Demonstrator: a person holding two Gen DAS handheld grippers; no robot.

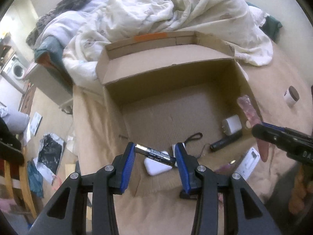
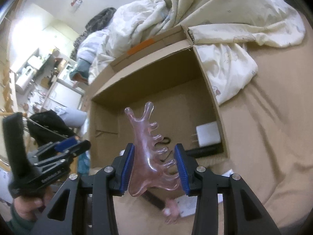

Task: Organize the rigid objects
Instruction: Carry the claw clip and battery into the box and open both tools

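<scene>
The battery shows only in the left wrist view: a black and gold cell lying crosswise between the blue pads of the left gripper, one end against each pad, so the narrowly parted jaws have it clamped lengthwise. Small white print runs along its side, too fine to read. It hangs above the near edge of the open cardboard box.

The right wrist view alone shows the pink translucent comb-like massage tool, upright between the pads of the right gripper; its smooth back rests against the left pad and its rounded teeth point to the right pad, the jaws only slightly apart and gripping it. Its forked tip rises in front of the box.

On the box floor lie a white charger at the right wall, a black cylinder nearer than it, and a white block just under the battery. An orange tape strip marks the far flap.

The box sits on a bed with a tan sheet; a crumpled cream duvet lies beyond. A small jar lies on the sheet at right.

In the right view a hand holds the left gripper's handle, which carries raised lettering I cannot read.
</scene>
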